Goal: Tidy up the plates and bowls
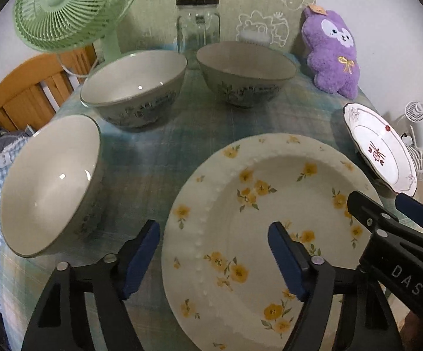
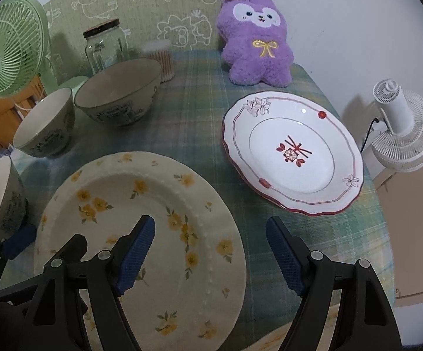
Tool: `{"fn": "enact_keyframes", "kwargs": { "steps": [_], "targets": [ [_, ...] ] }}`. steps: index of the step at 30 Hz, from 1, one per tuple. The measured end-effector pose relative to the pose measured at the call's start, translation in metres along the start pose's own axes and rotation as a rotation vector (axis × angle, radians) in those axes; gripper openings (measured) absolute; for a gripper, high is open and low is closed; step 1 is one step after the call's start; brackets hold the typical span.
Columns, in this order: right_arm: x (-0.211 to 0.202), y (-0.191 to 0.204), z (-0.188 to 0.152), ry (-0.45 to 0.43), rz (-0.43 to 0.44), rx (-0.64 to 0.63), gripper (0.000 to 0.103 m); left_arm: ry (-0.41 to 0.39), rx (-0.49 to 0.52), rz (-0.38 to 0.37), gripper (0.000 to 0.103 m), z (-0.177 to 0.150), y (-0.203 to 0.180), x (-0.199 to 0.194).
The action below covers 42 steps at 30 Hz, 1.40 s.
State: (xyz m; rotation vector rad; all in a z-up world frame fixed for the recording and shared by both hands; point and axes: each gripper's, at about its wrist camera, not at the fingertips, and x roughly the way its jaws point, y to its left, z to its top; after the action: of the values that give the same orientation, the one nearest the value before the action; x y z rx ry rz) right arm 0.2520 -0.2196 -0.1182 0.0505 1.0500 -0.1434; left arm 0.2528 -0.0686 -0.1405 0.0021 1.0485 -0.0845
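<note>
Left wrist view, both tongs (image 1: 212, 259) (image 2: 210, 254) angled down, released, straddling yellow-flowered plate (image 1: 258, 210) rims.

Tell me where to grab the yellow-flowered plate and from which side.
Take the yellow-flowered plate by its broad flat rim, probably at the near edge, coming in low from the front. It lies flat on the tablecloth, so one finger likely has to slip under the rim. Both tongs hover open above it.

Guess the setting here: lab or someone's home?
Likely a home dining table: checked tablecloth, wooden chair, purple plush toy and green fan beside the bowls.
</note>
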Motion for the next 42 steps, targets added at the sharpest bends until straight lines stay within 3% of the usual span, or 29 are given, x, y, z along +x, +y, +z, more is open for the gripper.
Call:
{"fn": "enact_keyframes", "kwargs": {
  "steps": [6, 10, 21, 33, 42],
  "targets": [
    [0.011, 0.002, 0.0, 0.037, 0.013, -0.002, 0.074, 0.028, -0.002, 0.035, 0.057, 0.001, 0.002, 0.005],
    [0.017, 0.005, -0.001, 0.055, 0.029, -0.01, 0.072, 0.043, -0.02, 0.034, 0.053, 0.001, 0.006, 0.006],
    [0.03, 0.013, 0.0, 0.091, -0.014, -0.046, 0.069, 0.056, 0.002, 0.043, 0.056, -0.002, 0.001, 0.01],
    [0.028, 0.008, 0.005, 0.106, 0.016, -0.003, 0.066, 0.062, -0.008, 0.016, 0.055, -0.002, 0.007, 0.01],
    [0.025, 0.015, -0.003, 0.141, 0.041, -0.01, 0.064, 0.079, -0.005, 0.048, 0.056, -0.006, 0.013, 0.005]
  ]
}}
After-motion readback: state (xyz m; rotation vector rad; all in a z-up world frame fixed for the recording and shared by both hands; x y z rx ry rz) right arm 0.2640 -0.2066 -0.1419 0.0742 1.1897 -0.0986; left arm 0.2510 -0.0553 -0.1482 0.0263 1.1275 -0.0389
